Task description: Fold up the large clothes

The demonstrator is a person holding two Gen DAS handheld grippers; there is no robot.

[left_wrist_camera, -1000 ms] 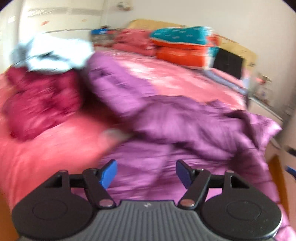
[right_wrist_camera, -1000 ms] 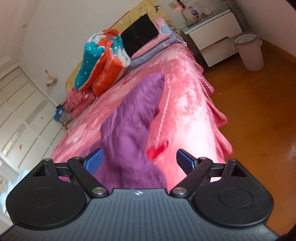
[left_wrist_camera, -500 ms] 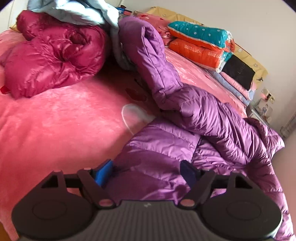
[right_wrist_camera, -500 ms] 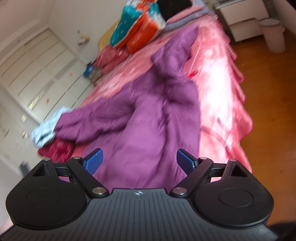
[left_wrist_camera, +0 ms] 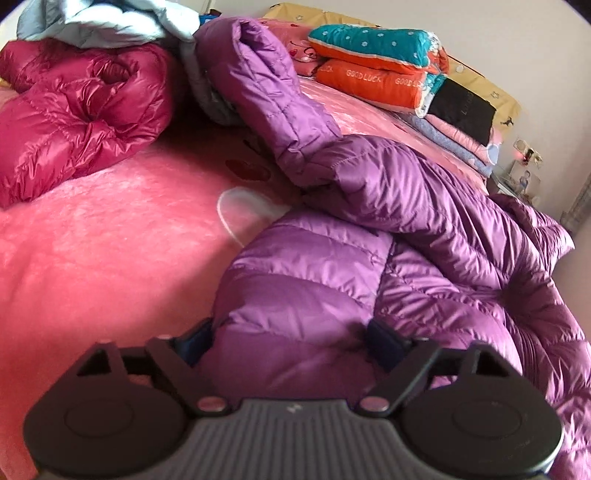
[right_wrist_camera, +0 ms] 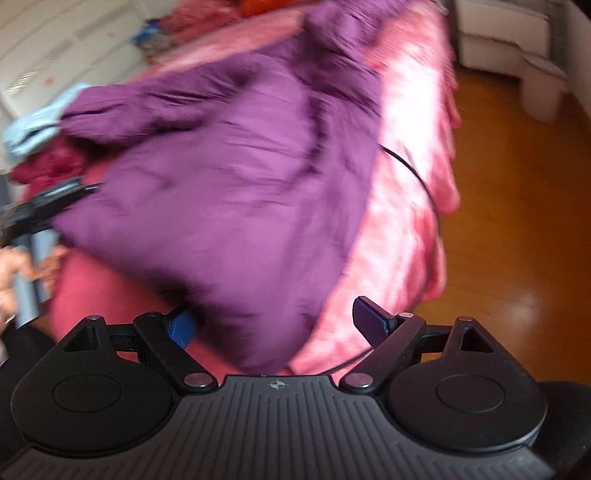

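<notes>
Purple jacket (left_wrist_camera: 369, 258) hem between open left gripper (left_wrist_camera: 291, 341) jaws.

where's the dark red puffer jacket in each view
Left wrist: the dark red puffer jacket lies at upper left on the pink bedspread, under the light blue garment.
Right wrist: a small blurred patch at the far left edge.
Shared landmark: the purple down jacket.

Soft daylight is filling both views. Left wrist view is staying fairly sharp, sheen glinting on the purple jacket (left_wrist_camera: 424, 229); fisheye is bending the edges, corners going dark. Right wrist view is smearing with motion blur; glare is bleaching the pink bedspread (right_wrist_camera: 413, 122), possibly window light.
</notes>
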